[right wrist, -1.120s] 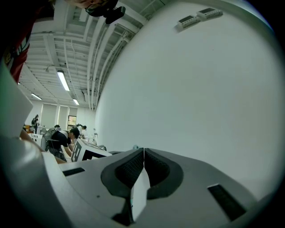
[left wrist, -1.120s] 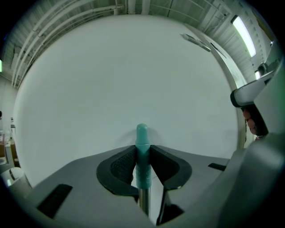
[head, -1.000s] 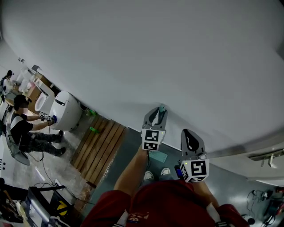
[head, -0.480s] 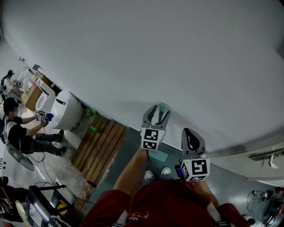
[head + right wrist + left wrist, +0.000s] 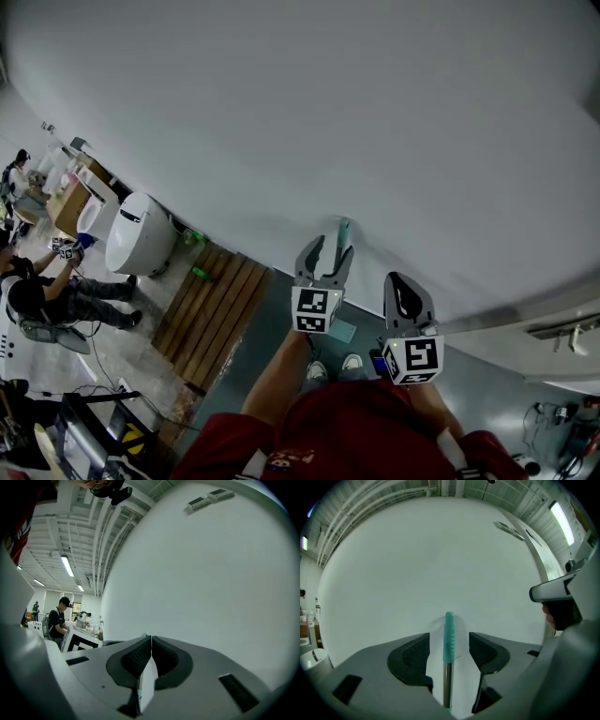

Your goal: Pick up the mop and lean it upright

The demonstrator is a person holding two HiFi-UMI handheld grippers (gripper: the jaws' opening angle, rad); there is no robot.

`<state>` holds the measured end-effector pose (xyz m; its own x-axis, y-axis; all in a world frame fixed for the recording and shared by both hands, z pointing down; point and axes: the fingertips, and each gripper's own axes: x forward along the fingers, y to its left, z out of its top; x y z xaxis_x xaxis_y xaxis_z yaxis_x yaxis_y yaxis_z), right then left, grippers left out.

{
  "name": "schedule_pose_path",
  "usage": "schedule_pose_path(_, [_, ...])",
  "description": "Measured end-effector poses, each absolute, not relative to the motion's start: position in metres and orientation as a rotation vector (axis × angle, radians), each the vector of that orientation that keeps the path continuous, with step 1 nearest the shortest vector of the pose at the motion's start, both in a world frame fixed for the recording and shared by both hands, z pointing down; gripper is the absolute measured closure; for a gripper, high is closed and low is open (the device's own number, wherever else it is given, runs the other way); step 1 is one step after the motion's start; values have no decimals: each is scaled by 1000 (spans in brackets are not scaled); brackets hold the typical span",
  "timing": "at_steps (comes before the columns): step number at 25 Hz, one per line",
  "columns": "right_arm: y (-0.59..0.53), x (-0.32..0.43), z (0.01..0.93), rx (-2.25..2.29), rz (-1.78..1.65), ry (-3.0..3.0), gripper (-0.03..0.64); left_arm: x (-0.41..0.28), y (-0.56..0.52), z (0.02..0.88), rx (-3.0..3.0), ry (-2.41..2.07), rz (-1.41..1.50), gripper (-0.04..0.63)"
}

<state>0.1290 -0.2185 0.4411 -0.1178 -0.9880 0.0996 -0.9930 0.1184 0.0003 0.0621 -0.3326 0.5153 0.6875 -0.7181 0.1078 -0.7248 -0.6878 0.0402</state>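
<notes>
The mop's metal handle with its teal grip [image 5: 343, 231] stands upright with its top against the white wall [image 5: 375, 112]. Its teal head [image 5: 336, 330] rests on the floor below. My left gripper [image 5: 329, 251] is open, with one jaw on each side of the handle. In the left gripper view the teal grip [image 5: 449, 637] stands free in the gap, and neither of the black pads [image 5: 414, 656] touches it. My right gripper [image 5: 403, 287] hovers to the right of the handle. It is shut with nothing between its pads [image 5: 140, 657].
A slatted wooden platform [image 5: 211, 319] lies on the floor to the left, with green bottles [image 5: 199, 274] at its far end. A white rounded unit [image 5: 139, 234] stands beyond it. A person [image 5: 37, 295] crouches at the far left among cables. My shoes [image 5: 349, 362] are beside the mop head.
The left gripper's jaws have opened off the mop handle and the gripper has drawn back slightly. The handle stays leaning on the wall. The right gripper has not moved.
</notes>
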Motion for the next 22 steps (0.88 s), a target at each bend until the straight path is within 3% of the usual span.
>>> schedule_pose_path(8, [-218, 134, 446, 2048, 118, -2281, 597, 22, -278, 493, 2771, -1243, 84, 327])
schedule_pose_path(20, [-226, 124, 443, 2041, 119, -2294, 598, 20, -260, 482, 2769, -1209, 53, 327])
schedule_pose_path(21, [-226, 124, 443, 2042, 119, -2295, 597, 19, -260, 480, 2765, -1221, 44, 329])
schedule_pose_path(22, [-225, 125, 444, 2043, 120, -2295, 597, 17, -259, 478, 2764, -1246, 38, 372])
